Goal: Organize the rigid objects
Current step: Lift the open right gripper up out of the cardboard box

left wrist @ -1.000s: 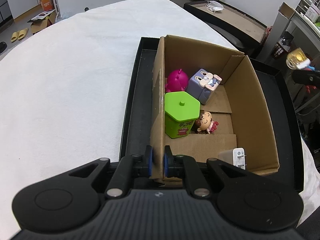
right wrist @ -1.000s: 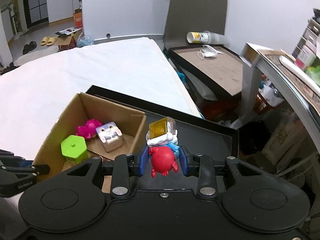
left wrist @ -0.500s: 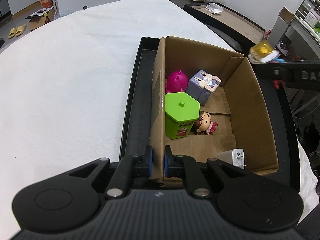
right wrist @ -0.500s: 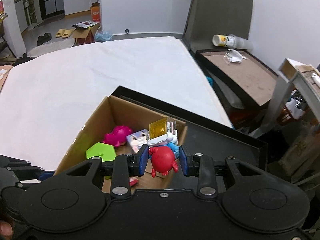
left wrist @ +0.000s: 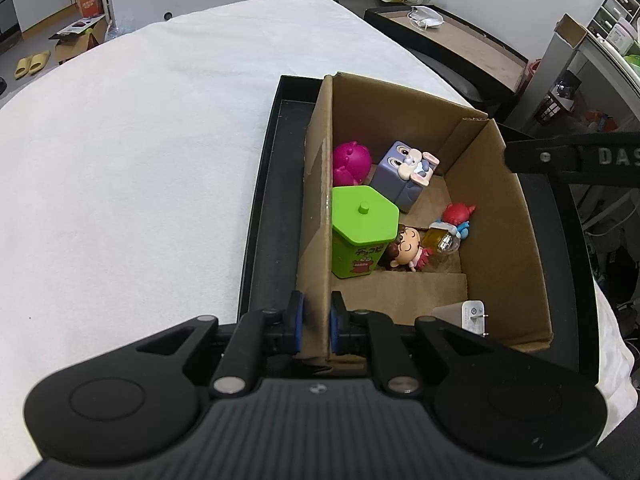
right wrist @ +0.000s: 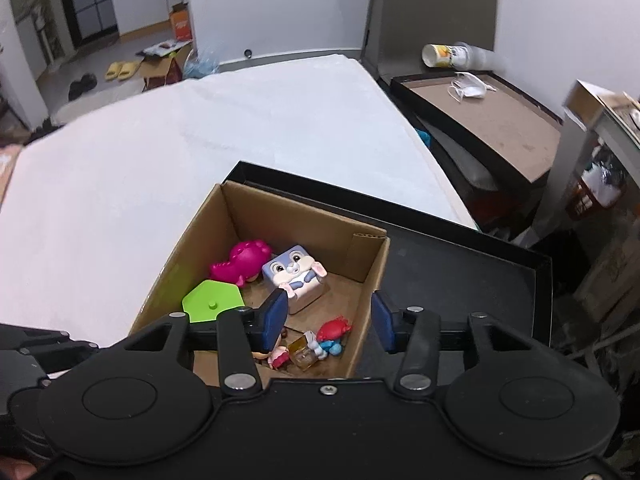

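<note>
A cardboard box (left wrist: pixel 504 216) sits in a black tray (left wrist: pixel 264 184). My left gripper (left wrist: pixel 316 322) is shut on the box's near left wall. My right gripper (right wrist: pixel 328 318) is open and empty above the box (right wrist: pixel 188 248). The red-and-blue figure with a yellow cube (left wrist: pixel 450 226) lies on the box floor, also seen in the right wrist view (right wrist: pixel 324 340). Beside it lie a small doll (left wrist: pixel 404 246), a green hexagonal tub (left wrist: pixel 362 228), a purple rabbit cube (left wrist: pixel 406 172), a pink toy (left wrist: pixel 350 162) and a white charger (left wrist: pixel 468 316).
The tray rests on a white cloth-covered surface (left wrist: pixel 140 152). Its right part (right wrist: pixel 460 280) beside the box is bare. A second black tray with cardboard and a mask (right wrist: pixel 480 104) stands at the back right, with shelves and clutter further right.
My right gripper moved over the box and opened. The red-and-blue figure left its fingers and now lies on the box floor. The left gripper kept its hold.
</note>
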Available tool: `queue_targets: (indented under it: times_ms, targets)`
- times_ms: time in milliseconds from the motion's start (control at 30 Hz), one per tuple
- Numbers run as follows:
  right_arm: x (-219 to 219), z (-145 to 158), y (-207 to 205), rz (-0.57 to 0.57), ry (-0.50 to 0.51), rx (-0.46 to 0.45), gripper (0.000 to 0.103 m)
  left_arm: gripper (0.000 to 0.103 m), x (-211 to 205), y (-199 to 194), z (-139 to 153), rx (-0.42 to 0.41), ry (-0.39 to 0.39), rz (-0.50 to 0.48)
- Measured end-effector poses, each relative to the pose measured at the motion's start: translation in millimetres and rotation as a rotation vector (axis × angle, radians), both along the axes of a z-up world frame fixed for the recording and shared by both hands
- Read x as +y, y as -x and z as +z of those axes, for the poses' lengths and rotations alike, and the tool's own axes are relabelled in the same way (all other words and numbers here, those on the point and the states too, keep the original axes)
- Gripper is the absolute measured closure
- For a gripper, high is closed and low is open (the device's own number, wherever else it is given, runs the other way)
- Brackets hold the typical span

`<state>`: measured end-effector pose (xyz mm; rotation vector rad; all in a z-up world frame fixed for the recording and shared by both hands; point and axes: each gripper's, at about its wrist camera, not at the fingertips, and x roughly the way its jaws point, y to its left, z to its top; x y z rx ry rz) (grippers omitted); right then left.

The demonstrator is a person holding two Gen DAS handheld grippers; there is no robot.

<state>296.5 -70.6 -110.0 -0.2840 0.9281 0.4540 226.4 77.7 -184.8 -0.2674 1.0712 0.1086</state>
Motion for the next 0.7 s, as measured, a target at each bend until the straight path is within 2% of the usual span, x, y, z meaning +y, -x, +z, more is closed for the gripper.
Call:
queue_targets:
  times_ms: [200, 700]
  targets:
    - [-8.2, 1.1, 3.6, -0.009, 0.005, -0.006, 0.056, 0.092, -1.0, 0.5, 1.6, 0.004, -0.003, -0.001]
    - [-48.0, 10.2, 23.3, -0.074, -0.072, -0.008, 0.051, 0.092, -4.8, -1.2, 12.3, 0.026, -0.044, -0.006]
